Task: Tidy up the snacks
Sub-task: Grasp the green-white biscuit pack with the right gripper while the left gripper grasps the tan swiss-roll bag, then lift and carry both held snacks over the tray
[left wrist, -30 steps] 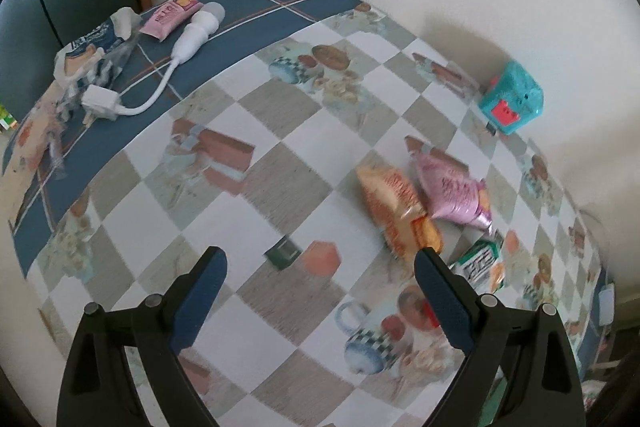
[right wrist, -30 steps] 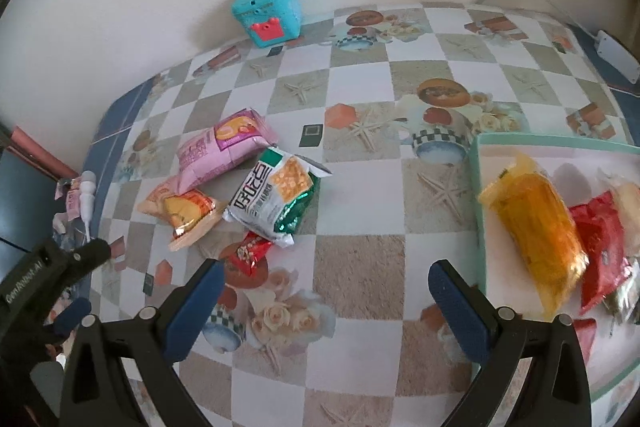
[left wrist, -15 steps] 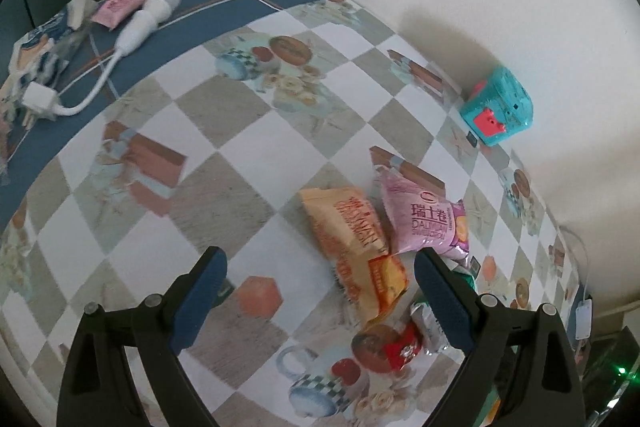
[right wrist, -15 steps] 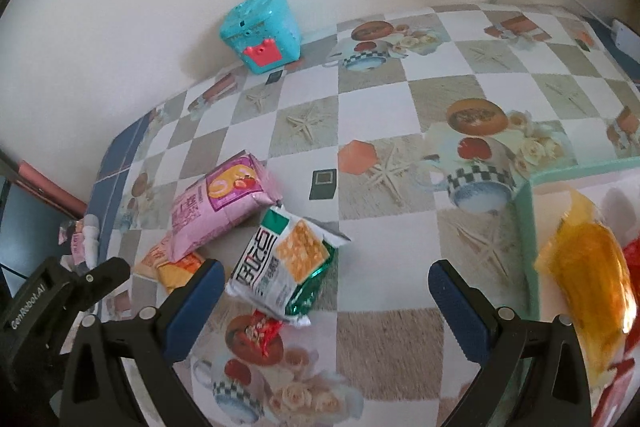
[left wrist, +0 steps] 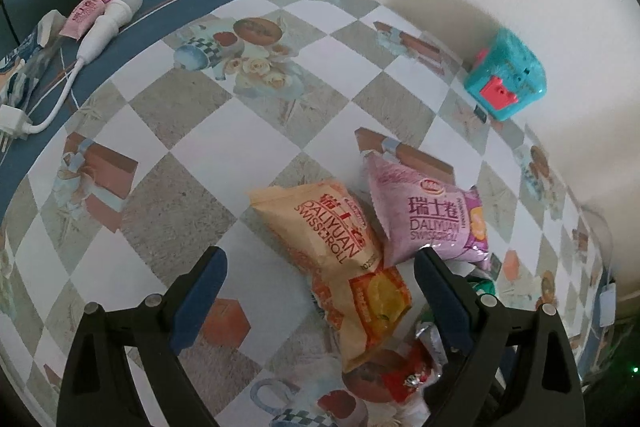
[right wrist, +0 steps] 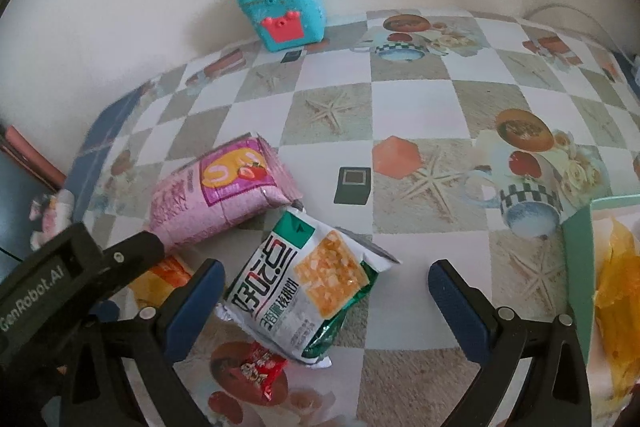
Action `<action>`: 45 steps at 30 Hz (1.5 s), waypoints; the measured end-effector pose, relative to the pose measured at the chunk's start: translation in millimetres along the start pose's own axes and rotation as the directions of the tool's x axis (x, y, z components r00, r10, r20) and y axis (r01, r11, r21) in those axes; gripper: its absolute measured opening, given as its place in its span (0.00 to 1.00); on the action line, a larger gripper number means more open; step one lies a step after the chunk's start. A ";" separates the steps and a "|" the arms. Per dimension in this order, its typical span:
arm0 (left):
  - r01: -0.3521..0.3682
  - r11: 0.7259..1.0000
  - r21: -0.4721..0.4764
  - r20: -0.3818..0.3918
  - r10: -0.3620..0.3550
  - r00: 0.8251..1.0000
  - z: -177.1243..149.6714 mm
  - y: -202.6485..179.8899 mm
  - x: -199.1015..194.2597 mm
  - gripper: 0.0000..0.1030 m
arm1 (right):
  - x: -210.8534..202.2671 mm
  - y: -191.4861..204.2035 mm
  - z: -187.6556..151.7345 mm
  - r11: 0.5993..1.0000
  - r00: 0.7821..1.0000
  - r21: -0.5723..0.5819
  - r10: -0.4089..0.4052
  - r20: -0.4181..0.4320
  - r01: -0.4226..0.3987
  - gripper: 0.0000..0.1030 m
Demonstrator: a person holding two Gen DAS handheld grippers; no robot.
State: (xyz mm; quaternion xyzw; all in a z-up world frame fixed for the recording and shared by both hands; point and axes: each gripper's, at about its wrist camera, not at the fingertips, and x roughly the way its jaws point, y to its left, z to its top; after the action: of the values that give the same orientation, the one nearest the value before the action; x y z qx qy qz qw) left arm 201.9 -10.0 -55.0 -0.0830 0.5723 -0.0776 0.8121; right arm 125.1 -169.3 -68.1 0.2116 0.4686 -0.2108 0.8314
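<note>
Both the left hand-held gripper point(left wrist: 318, 269) and right hand-held gripper point(right wrist: 326, 285) hang released. At lower right, the mint-green tray point(right wrist: 578, 247) apparently holds a yellow packet point(right wrist: 618, 291). Left on the checked tabletop point(right wrist: 420, 99), mid-frame: pink swiss-roll bag point(right wrist: 224, 195), orange swiss-roll bag point(left wrist: 336, 251), green-white cracker pack point(right wrist: 308, 287), small red candy wrapper point(right wrist: 262, 371).

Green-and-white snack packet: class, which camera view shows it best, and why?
The right wrist view: the green-and-white snack packet lies whole and readable between the open right gripper fingers. The left wrist view shows only a green sliver behind that gripper's finger.
</note>
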 end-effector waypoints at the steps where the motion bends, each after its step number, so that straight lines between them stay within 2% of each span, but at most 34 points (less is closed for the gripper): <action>1: -0.002 1.000 0.003 -0.002 0.002 1.000 -0.2 -0.2 1.5 0.92 | 0.6 2.0 -0.5 1.000 1.000 -0.013 -0.005 0.002 0.005 1.00; 8: -0.041 0.999 -0.002 -0.022 0.041 0.999 -1.2 4.1 6.0 0.90 | 2.0 2.6 -2.1 0.998 0.998 -0.036 -0.058 0.013 0.059 1.00; 11: -0.038 0.999 -0.008 -0.022 0.038 0.999 -0.5 6.7 2.9 0.76 | 0.2 1.6 -1.7 0.997 0.997 -0.039 -0.072 0.016 0.073 0.93; 13: -0.028 1.000 -0.013 -0.021 0.028 0.999 -0.8 7.8 -0.5 0.63 | -1.8 1.2 -1.3 0.996 0.997 -0.043 -0.079 0.019 0.080 0.84; 14: -0.023 1.000 -0.013 -0.022 0.022 1.000 -1.0 7.3 -1.7 0.60 | -2.9 0.7 -1.0 0.996 0.997 -0.044 -0.081 0.019 0.082 0.82; 16: -0.011 1.000 -0.009 -0.020 0.011 1.000 -1.3 4.8 -3.7 0.46 | -4.7 -0.1 -0.5 0.995 0.996 -0.047 -0.087 0.019 0.088 0.70; 17: -0.004 1.000 -0.008 -0.020 0.004 1.000 -1.7 3.6 -4.9 0.42 | -5.4 -0.6 -0.3 0.995 0.996 -0.048 -0.089 0.019 0.090 0.67; 18: -0.006 1.000 -0.007 -0.019 0.006 1.000 -1.9 2.5 -5.6 0.40 | -6.6 -1.6 -0.1 0.995 0.996 -0.049 -0.090 0.019 0.091 0.58; 19: -0.014 1.000 -0.004 -0.019 0.014 1.000 -1.8 1.7 -6.1 0.40 | -7.2 -2.5 -0.1 0.994 0.996 -0.049 -0.093 0.018 0.093 0.54; 30: -0.041 0.997 -0.062 -0.026 0.039 0.999 -6.9 18.9 -28.6 0.36 | -21.9 -17.7 -2.8 0.999 0.998 0.011 -0.038 -0.059 0.039 0.52; 39: -0.024 0.999 -0.040 0.023 0.025 0.999 -17.7 18.3 -73.8 0.36 | -71.1 -18.3 -5.8 0.998 0.997 0.028 -0.051 -0.050 0.052 0.52; 45: -0.025 0.999 -0.032 0.052 0.026 0.998 -34.5 21.8 -100.5 0.36 | -111.0 -31.0 -8.2 0.997 0.999 0.068 -0.043 -0.015 0.044 0.52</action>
State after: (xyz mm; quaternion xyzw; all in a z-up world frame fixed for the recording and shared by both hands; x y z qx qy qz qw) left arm 136.6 32.0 20.8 -0.0903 0.5531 -0.0563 0.8263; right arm 50.1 -173.3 19.7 0.2313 0.4710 -0.2433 0.8157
